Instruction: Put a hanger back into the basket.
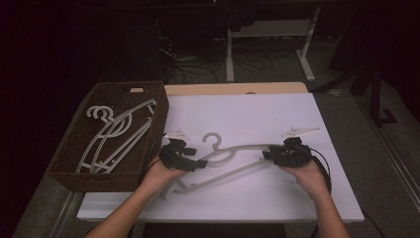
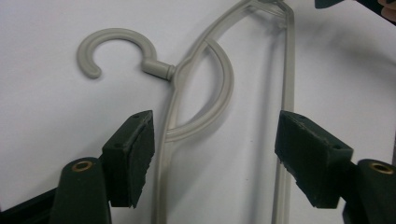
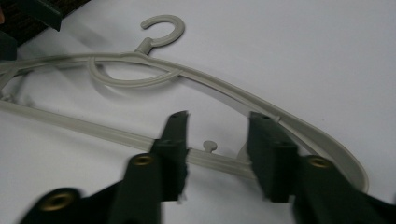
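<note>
A grey plastic hanger (image 1: 233, 148) lies flat on the white table (image 1: 247, 109), its hook (image 1: 213, 140) pointing away from the person. My left gripper (image 1: 200, 163) is at the hanger's left part. In the left gripper view the hanger (image 2: 229, 79) runs up between the jaws of this gripper (image 2: 215, 158), which stand wide apart with the pads off it. My right gripper (image 1: 267, 154) is at the hanger's right end. In the right gripper view its jaws (image 3: 217, 140) straddle the lower bar of the hanger (image 3: 219, 88), with a gap between the pads.
A dark woven basket (image 1: 74, 168) stands at the table's left side and holds several more grey hangers (image 1: 114, 134). Beyond the table's far edge the floor is dark, with table legs and cables.
</note>
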The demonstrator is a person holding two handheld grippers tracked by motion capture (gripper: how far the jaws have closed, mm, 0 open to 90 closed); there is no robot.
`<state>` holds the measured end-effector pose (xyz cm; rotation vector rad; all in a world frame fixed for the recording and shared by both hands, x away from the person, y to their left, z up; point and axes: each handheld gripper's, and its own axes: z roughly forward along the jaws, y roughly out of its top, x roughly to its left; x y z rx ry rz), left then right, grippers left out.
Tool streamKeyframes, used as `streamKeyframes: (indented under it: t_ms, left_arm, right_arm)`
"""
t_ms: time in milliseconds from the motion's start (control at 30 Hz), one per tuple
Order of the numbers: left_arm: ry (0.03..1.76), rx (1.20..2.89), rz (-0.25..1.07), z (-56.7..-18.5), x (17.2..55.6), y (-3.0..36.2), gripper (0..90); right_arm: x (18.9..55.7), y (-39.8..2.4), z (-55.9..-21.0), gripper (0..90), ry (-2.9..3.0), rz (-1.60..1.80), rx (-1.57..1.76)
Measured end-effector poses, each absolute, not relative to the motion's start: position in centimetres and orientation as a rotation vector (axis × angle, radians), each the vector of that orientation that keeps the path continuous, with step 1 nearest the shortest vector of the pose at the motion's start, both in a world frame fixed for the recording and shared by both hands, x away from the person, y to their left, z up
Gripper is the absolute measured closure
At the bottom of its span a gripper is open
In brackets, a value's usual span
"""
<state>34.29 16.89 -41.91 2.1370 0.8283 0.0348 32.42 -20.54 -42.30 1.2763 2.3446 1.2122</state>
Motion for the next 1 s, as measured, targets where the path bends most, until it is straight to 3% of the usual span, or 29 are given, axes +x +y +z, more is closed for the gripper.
streamKeyframes:
  t_ms: [133, 1000]
  left_arm:
    - [0.840, 2.126, 0.029, -42.0, 34.5, 17.1, 27.8]
    - [0.854, 2.199, 0.090, -43.3, 34.9, 16.7, 28.4]
  right_arm:
    - [32.8, -20.7, -42.5, 89.0, 2.364, 1.134, 1.266]
    - [33.0, -20.7, -44.3, 89.2, 2.405, 0.965, 1.217]
